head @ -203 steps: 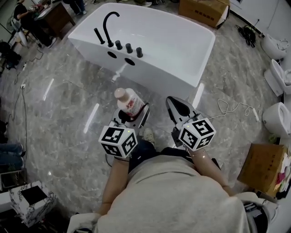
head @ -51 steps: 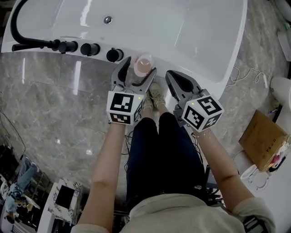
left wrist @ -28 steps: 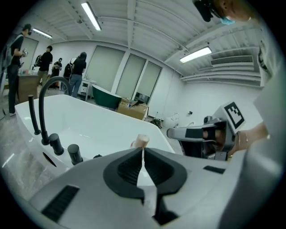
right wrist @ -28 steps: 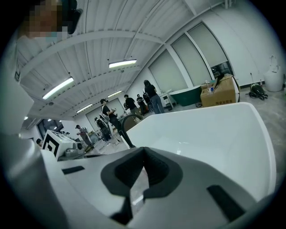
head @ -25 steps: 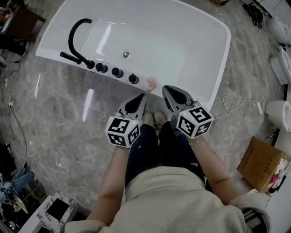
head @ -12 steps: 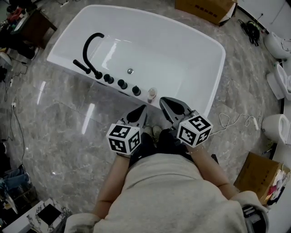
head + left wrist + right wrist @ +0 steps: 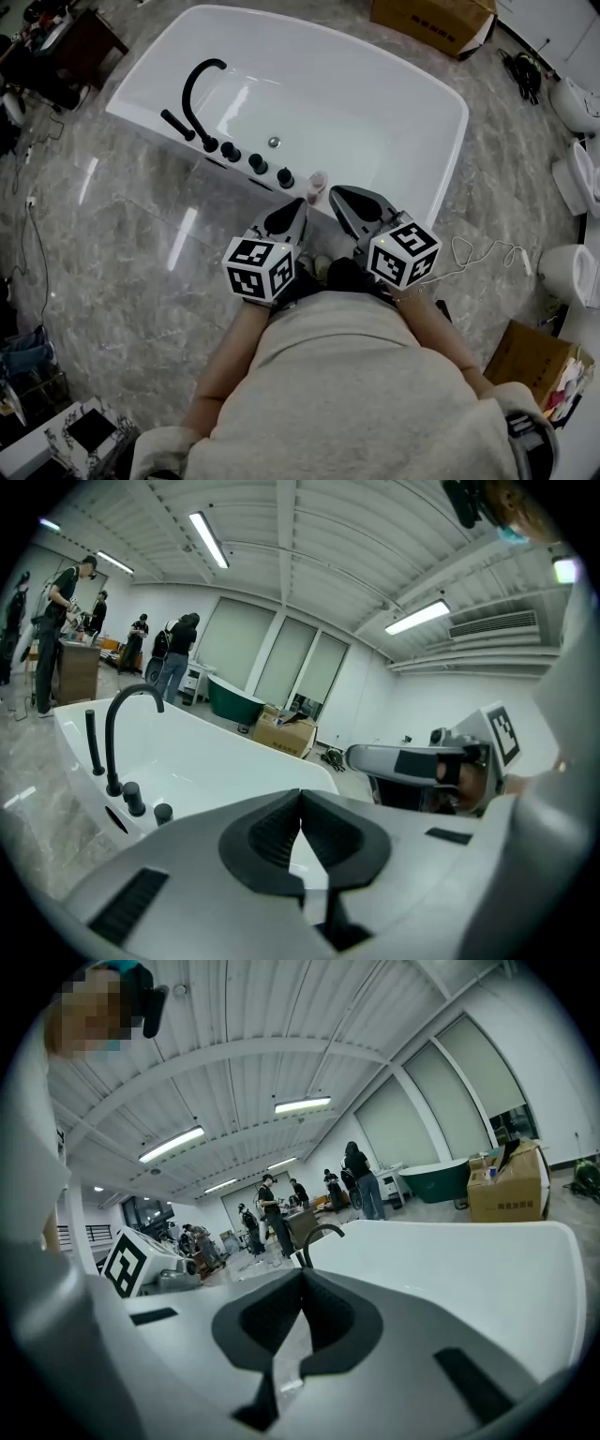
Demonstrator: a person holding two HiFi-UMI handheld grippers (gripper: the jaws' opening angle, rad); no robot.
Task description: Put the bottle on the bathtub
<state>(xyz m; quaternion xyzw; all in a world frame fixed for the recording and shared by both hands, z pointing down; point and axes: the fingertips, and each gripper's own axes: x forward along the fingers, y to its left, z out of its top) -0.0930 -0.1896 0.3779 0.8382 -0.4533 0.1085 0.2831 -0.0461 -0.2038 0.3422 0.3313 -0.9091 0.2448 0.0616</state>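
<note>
Finds the bottle (image 7: 317, 180) on the near rim of the bathtub (image 7: 375, 103), apparently upright, cap toward the head camera, free of both grippers. Places it just at 3 o'clock of the row of black knobs (image 7: 255, 165), with the black spout (image 7: 192, 89) farther off toward 10 o'clock. Too small in frame to confirm how squarely the base sits on the rim.

Records the left gripper (image 7: 300, 803) with jaws closed tip to tip and nothing between them. Records the same for the right gripper (image 7: 302, 1283): jaws together, empty. Sets both low over the person's legs, at 7 and 5 o'clock of the bottle, near it but apart.

Judges the placement itself done and the step in hand a clean retreat. Recommends drawing both grippers back toward 6 o'clock, away from the rim. Advises keeping the closed tips off the bottle's side, given the narrow ledge and little margin against a nudge into the basin or onto the floor.

Notes cardboard boxes (image 7: 431, 23) beyond the tub at 12 o'clock.
</note>
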